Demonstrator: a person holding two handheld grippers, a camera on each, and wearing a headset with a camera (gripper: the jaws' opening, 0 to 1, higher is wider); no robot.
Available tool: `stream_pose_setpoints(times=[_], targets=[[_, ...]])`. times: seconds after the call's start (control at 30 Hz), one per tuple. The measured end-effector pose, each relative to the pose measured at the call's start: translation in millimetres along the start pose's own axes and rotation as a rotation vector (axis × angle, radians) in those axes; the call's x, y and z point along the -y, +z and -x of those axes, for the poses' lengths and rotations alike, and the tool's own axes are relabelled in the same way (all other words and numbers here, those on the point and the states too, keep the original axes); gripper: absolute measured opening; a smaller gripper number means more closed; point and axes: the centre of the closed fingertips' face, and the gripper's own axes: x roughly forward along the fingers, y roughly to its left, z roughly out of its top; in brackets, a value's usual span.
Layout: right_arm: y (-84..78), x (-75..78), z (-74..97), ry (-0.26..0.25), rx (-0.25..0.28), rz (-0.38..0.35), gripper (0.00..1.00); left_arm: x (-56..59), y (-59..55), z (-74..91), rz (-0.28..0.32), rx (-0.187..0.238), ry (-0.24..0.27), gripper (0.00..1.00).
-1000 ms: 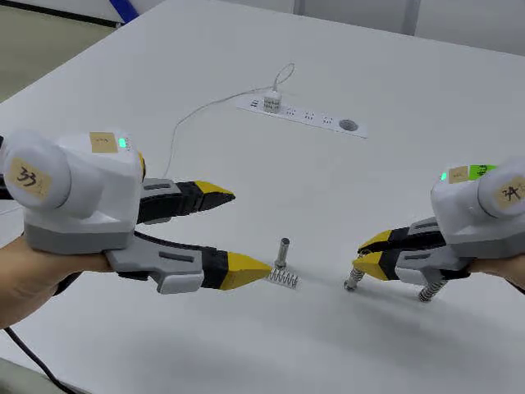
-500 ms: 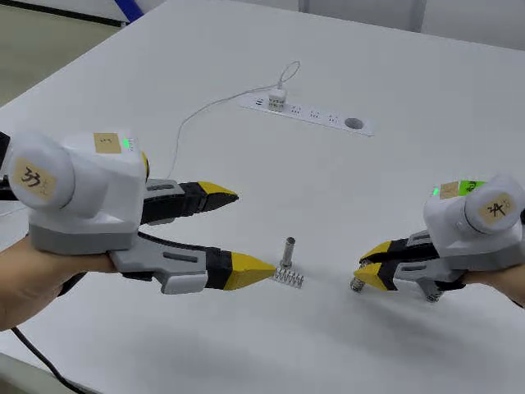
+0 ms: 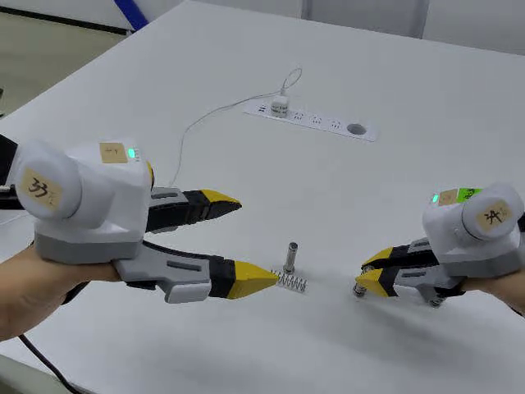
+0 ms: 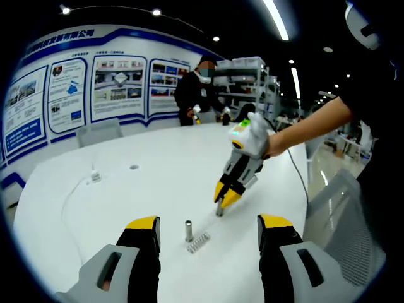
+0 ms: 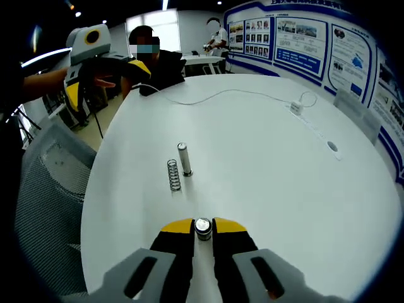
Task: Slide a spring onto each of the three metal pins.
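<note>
A bare metal pin (image 3: 290, 256) stands upright mid-table, with a loose spring (image 3: 292, 282) lying flat at its foot; both also show as pin (image 4: 188, 230), spring (image 4: 199, 242), pin (image 5: 184, 158) and spring (image 5: 172, 173). My left gripper (image 3: 254, 242) is open, its lower tip just left of the spring. To the right, my right gripper (image 3: 373, 271) is shut on the top of a spring-wrapped pin (image 3: 359, 289), whose round top (image 5: 202, 227) sits between the yellow tips. Another pin (image 3: 433, 300) peeks out under the right gripper's body.
A white power strip (image 3: 316, 121) with a plug (image 3: 280, 105) and a thin cable lies at the back of the white table (image 3: 410, 66). A mesh chair (image 5: 44, 189) stands off the table's edge. People stand in the background.
My right gripper has dropped lower over the spring-wrapped pin and now covers most of the pin behind it. The left gripper has hardly moved; the head camera has shifted.
</note>
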Motion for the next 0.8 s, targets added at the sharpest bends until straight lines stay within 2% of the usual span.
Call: stream_pose_setpoints(times=[0.33, 0.5, 0.67, 0.8], targets=[[5.3, -0.8, 7.4, -0.020, 0.014, -0.009, 0.15, 3.1, -0.2, 3.7, 0.000, -0.004, 0.006, 0.64], [9.1, -3.8, 12.1, -0.030, 0.018, 0.012, 0.16, 1.7, -1.2, 6.2, -0.004, -0.009, 0.008, 0.65], [21.1, -7.4, 18.5, -0.036, 0.046, 0.021, 0.17, 1.2, -4.7, 10.3, 0.004, -0.003, 0.018, 0.65], [40.3, -14.6, 19.4, -0.023, 0.081, 0.038, 0.17, 3.8, -12.1, 13.8, 0.018, -0.005, 0.020, 0.65]])
